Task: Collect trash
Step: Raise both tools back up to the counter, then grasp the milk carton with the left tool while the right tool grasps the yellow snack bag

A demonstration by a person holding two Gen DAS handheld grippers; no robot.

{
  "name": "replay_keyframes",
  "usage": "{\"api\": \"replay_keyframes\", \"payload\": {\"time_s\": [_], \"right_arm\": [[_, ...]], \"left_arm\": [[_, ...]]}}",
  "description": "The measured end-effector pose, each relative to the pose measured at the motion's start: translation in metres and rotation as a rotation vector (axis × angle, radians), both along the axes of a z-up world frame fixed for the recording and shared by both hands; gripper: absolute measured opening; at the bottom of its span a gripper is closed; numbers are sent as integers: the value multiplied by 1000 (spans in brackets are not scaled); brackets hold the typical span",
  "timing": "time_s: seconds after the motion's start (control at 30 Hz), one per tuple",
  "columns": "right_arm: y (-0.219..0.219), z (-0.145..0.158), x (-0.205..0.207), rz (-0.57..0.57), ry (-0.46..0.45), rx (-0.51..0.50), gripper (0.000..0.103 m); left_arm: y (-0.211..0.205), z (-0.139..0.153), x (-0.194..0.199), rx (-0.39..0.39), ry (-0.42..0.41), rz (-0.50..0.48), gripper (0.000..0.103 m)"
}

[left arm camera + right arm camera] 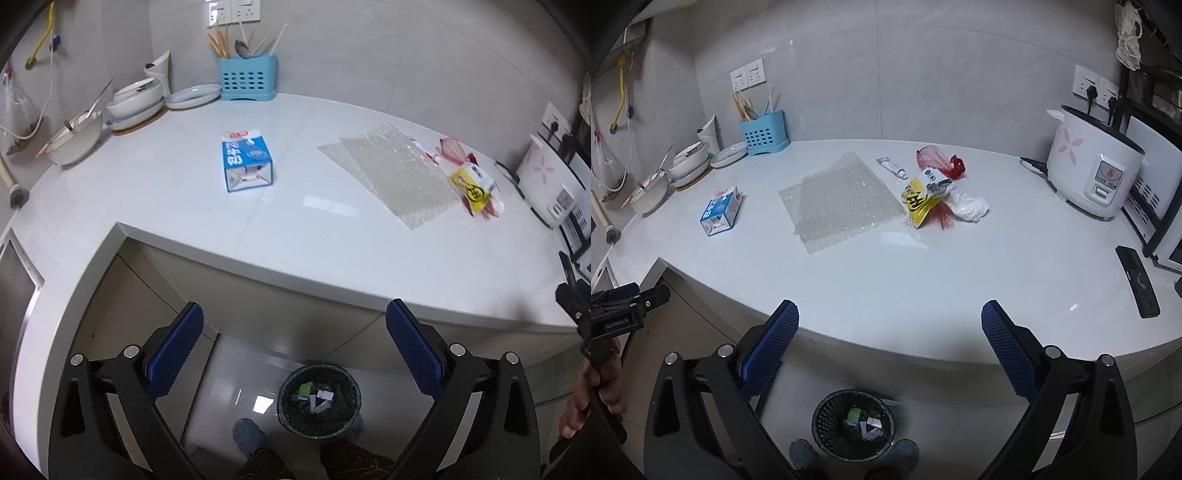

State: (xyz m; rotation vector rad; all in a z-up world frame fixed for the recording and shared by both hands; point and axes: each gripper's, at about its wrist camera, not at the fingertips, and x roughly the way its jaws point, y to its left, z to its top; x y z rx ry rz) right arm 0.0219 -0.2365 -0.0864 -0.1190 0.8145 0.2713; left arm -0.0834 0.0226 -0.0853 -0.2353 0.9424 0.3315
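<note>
A blue and white carton [246,161] [720,211] lies on the white counter [314,243] [923,280]. A bubble wrap sheet [389,171] [842,201], a yellow packet [473,185] [921,196], red mesh [936,158], a small tube [892,168] and a crumpled white bag [969,206] lie further right. A black mesh bin [319,400] [854,424] on the floor holds small boxes. My left gripper [293,354] and right gripper [890,354] are both open and empty, above the counter's front edge and the bin.
Stacked bowls and a plate [136,101] and a blue utensil holder [246,78] stand at the back left. A white rice cooker [1093,173] and a black remote [1137,280] are at the right. The person's shoes [803,454] flank the bin.
</note>
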Motion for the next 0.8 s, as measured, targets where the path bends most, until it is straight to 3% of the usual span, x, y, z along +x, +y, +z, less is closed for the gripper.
{"api": "replay_keyframes", "payload": {"time_s": [0.3,0.47,0.8], "right_arm": [[-2,19,53,-12,-26,3,95],[0,11,103,-25,0,-7,95],[5,-9,184,-46,79,-13,95]], "left_arm": [[36,13,44,-2,23,63,97],[55,7,81,-26,51,78,97],[87,-8,150,-2,122,101,97]]}}
